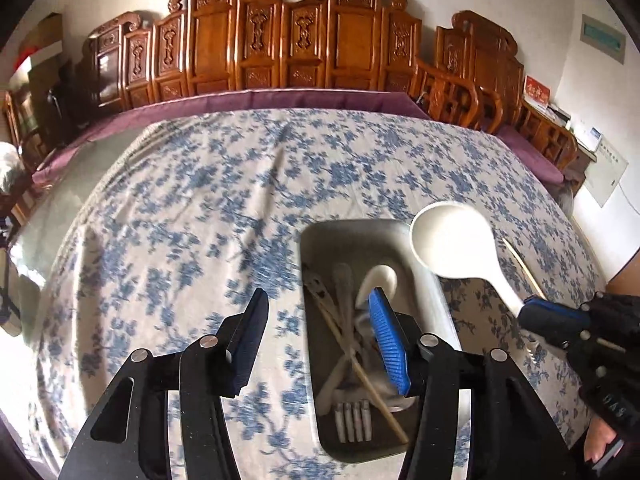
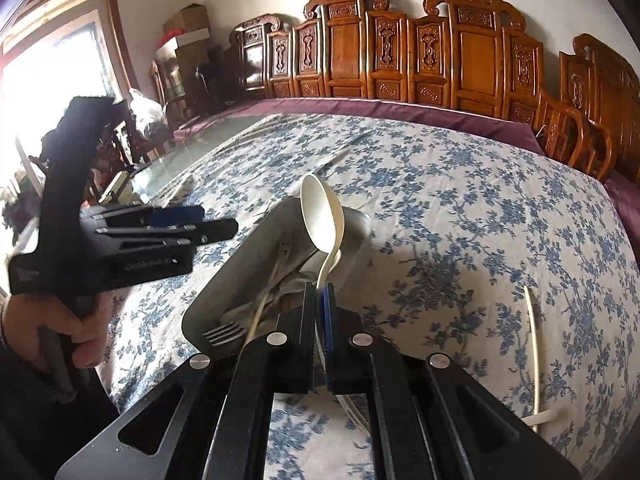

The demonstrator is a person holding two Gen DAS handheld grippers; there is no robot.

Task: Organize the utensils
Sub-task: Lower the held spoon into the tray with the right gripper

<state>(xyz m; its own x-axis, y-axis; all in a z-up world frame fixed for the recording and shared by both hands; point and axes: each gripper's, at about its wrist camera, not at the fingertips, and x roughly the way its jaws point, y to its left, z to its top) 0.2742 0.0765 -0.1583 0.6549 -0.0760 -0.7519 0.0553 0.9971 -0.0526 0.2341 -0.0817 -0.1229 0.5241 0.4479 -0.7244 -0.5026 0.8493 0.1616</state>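
A grey tray (image 1: 432, 296) (image 2: 256, 248) lies on the blue-flowered tablecloth and holds a fork (image 1: 354, 416) (image 2: 224, 334), a white spoon (image 1: 378, 280), chopsticks (image 1: 360, 368) and other utensils. My right gripper (image 2: 319, 292) (image 1: 532, 312) is shut on the handle of a large white spoon (image 2: 322, 216) (image 1: 452, 244), held above the tray's right rim. My left gripper (image 1: 320, 312) (image 2: 208, 224) is open and empty, hovering over the tray's left edge.
One chopstick (image 1: 524, 268) (image 2: 534, 340) lies on the cloth right of the tray. Carved wooden chairs (image 1: 280, 40) line the far side of the table. Bare glass tabletop (image 1: 60, 208) shows at the left.
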